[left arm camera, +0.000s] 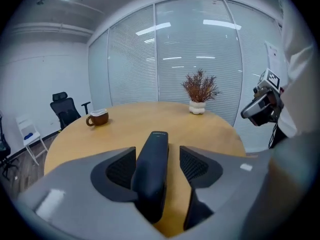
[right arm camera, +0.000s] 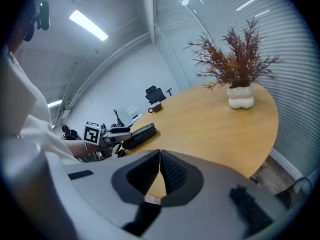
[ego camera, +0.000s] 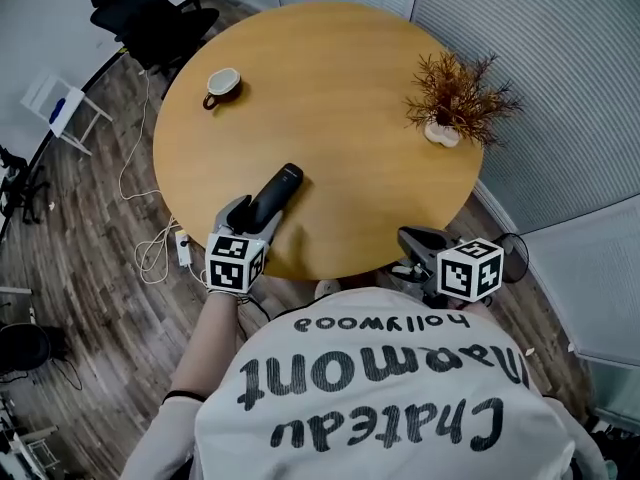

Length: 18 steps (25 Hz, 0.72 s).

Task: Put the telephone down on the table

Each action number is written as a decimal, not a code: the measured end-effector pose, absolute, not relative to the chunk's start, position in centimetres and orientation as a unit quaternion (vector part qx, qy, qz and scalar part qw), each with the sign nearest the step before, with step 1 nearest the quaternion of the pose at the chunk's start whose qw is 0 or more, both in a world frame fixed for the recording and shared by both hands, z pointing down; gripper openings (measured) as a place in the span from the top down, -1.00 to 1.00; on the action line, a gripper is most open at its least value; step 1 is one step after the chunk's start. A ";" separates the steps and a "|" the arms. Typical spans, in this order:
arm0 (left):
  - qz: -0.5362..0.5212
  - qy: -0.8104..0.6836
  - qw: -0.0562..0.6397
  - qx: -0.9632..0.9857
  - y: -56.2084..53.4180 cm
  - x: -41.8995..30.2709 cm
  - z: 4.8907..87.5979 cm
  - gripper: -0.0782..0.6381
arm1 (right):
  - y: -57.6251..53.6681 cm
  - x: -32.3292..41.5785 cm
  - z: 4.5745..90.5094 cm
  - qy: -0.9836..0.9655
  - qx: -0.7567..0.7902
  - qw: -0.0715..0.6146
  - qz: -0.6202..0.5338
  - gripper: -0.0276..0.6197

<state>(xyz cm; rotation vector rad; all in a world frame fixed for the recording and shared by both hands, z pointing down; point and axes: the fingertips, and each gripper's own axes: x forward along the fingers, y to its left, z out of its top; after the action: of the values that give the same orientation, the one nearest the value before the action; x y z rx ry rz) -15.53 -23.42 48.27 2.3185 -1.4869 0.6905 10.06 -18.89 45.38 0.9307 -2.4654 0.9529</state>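
Note:
A black telephone handset (ego camera: 278, 190) lies lengthwise near the front edge of the round wooden table (ego camera: 340, 98). My left gripper (ego camera: 255, 214) is around its near end. In the left gripper view the telephone (left arm camera: 152, 169) runs between the jaws: it leans on the left pad (left arm camera: 120, 170), and a strip of table shows between it and the right pad (left arm camera: 194, 165). My right gripper (ego camera: 410, 248) hovers off the table's front right edge. Its pads (right arm camera: 150, 176) meet with nothing between them. From the right gripper view I see the telephone (right arm camera: 137, 134) in the left gripper (right arm camera: 111, 134).
A brown cup (ego camera: 222, 83) stands at the table's far left. A dried plant in a white vase (ego camera: 455, 98) is at the far right. On the floor to the left are an office chair (ego camera: 150, 13), a white chair (ego camera: 65, 108) and cables (ego camera: 160, 248).

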 end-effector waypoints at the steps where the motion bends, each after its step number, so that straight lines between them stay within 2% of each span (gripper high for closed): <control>1: 0.229 -0.527 0.157 0.803 -23.3 -15.5 47.8 0.02 | -18.9 10.9 45.2 -0.865 0.333 0.157 0.342 0.86; 5: 0.163 -0.587 0.165 0.775 -21.8 -15.5 44.8 0.28 | -18.9 13.3 44.2 -0.863 0.349 0.113 0.348 0.87; 10: 0.140 -0.601 0.157 0.771 -18.0 -12.2 41.8 0.35 | -18.3 14.0 42.5 -0.883 0.323 0.101 0.324 0.87; 14: 0.113 -0.600 0.174 0.773 -13.9 -8.2 39.2 0.75 | -16.0 14.4 41.2 -0.907 0.290 0.128 0.276 0.87; 18: 0.103 -0.602 0.166 0.774 -8.6 -5.2 36.9 0.76 | -14.2 15.1 40.4 -0.922 0.263 0.129 0.252 0.87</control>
<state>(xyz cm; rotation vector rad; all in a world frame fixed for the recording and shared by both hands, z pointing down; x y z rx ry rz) -5.23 -8.63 36.85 2.2058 -1.7147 0.2920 15.13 -14.19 40.43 0.7654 -2.6816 0.7326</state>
